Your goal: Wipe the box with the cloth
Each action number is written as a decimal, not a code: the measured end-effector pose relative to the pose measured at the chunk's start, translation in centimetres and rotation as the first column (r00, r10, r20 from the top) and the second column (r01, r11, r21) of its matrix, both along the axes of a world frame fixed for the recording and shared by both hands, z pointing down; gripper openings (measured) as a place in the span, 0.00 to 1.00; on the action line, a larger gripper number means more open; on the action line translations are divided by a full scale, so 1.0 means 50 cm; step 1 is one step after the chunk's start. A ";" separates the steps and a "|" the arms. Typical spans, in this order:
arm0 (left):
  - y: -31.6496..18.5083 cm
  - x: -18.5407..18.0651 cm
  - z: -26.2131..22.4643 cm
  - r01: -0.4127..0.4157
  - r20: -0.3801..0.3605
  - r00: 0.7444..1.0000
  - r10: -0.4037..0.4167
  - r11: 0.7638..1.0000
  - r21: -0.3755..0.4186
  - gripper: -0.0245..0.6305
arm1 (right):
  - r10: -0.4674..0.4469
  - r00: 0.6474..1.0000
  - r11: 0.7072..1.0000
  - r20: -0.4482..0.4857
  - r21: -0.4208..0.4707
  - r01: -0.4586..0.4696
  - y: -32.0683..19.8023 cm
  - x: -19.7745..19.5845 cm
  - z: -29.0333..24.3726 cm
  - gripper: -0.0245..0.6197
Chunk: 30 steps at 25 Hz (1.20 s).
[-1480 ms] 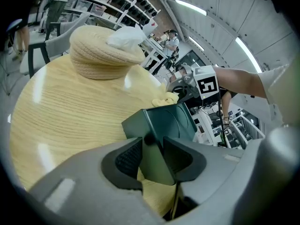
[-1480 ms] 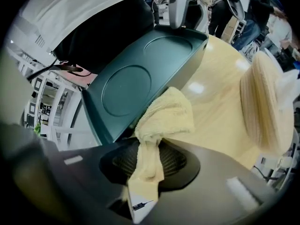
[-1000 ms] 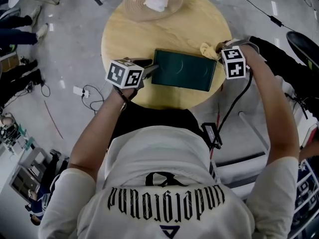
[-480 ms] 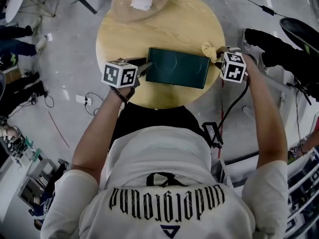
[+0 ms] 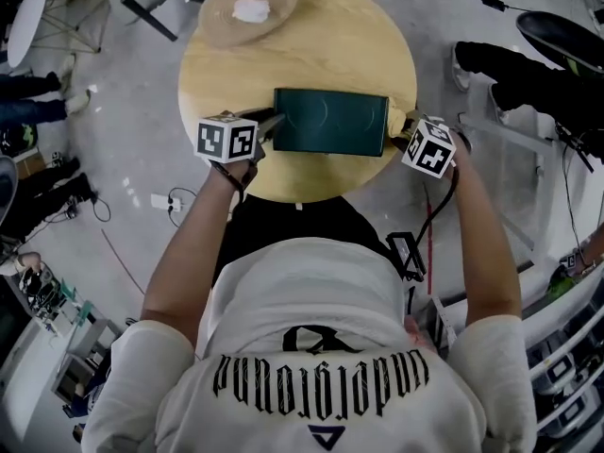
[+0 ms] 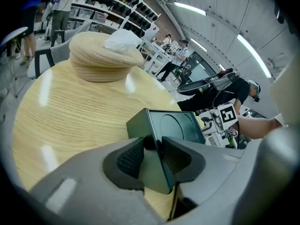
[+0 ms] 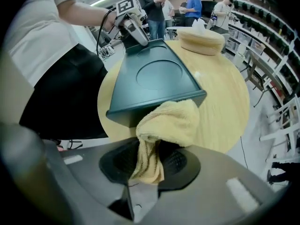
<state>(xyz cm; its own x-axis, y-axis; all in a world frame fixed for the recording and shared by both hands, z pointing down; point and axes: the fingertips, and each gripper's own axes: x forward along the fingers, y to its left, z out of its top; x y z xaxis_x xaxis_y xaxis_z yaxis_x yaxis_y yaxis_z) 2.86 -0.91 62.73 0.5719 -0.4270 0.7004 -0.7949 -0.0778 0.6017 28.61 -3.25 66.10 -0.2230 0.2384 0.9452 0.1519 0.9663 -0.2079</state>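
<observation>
A dark green box [image 5: 330, 121] lies on the round wooden table [image 5: 321, 50]. My left gripper [image 5: 274, 125] is at the box's left end. In the left gripper view the box [image 6: 176, 125] has its end wall between the pads of that gripper [image 6: 152, 156], whose jaws have just been closing and now pinch it. My right gripper [image 5: 404, 132] is at the box's right end, shut on a yellow cloth [image 5: 406, 118]. In the right gripper view the cloth [image 7: 171, 121] bulges from the gripper [image 7: 150, 161] against the box's [image 7: 154, 81] end wall.
A woven straw dish [image 5: 247, 9] with a white crumpled wad [image 5: 250, 8] sits at the table's far edge; the left gripper view shows the dish [image 6: 101, 60] too. The right gripper hangs over the table's rim. Several people stand in the background, and cables lie on the floor.
The right gripper with the cloth has slid from the box's far right corner toward its near right end and rolled. The left gripper stays at the box's left end.
</observation>
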 end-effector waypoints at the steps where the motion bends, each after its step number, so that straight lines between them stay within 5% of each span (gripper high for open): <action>1: 0.000 0.002 0.004 -0.001 -0.004 1.000 0.001 1.000 -0.003 0.24 | 0.009 1.000 1.000 0.002 -0.004 -0.009 0.015 0.000 0.004 0.21; 12: 0.002 0.015 0.011 -0.015 0.024 1.000 0.015 1.000 0.003 0.24 | 0.102 0.995 0.992 0.011 -0.080 -0.101 0.163 0.045 -0.007 0.21; 18: -0.002 0.006 -0.002 -0.023 0.072 0.997 0.021 0.999 0.027 0.24 | 0.211 0.976 0.976 0.044 -0.060 -0.208 0.151 0.045 -0.048 0.21; 25: -0.018 -0.017 -0.090 -0.027 0.131 0.991 0.011 0.992 0.124 0.24 | 0.443 0.877 0.894 0.188 -0.022 -0.447 0.064 0.017 -0.143 0.21; 30: -0.033 -0.021 -0.192 -0.051 0.155 0.988 0.016 0.972 0.228 0.24 | 0.505 0.800 0.851 0.324 -0.031 -0.525 0.017 -0.039 -0.236 0.22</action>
